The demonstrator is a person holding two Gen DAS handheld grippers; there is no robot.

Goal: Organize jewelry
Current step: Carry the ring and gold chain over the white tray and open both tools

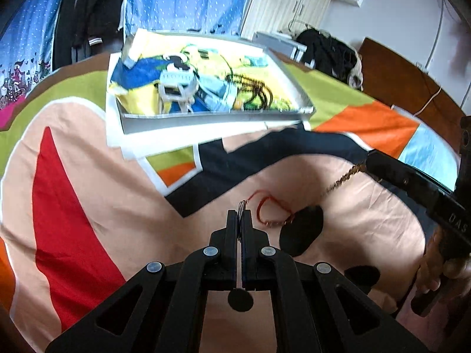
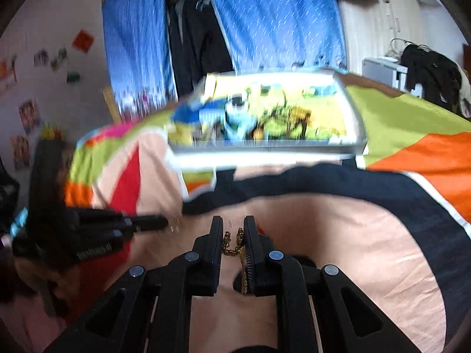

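Each of your wrist cameras looks forward and downward along its tongs, close above the bed (image 1: 88, 220). Both views share the white tray (image 1: 294, 88) ahead.

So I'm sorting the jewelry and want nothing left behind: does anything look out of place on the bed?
Yes: a red cord bracelet lies loose on the bedspread, outside the tray. The gold chain dangles from the right gripper.
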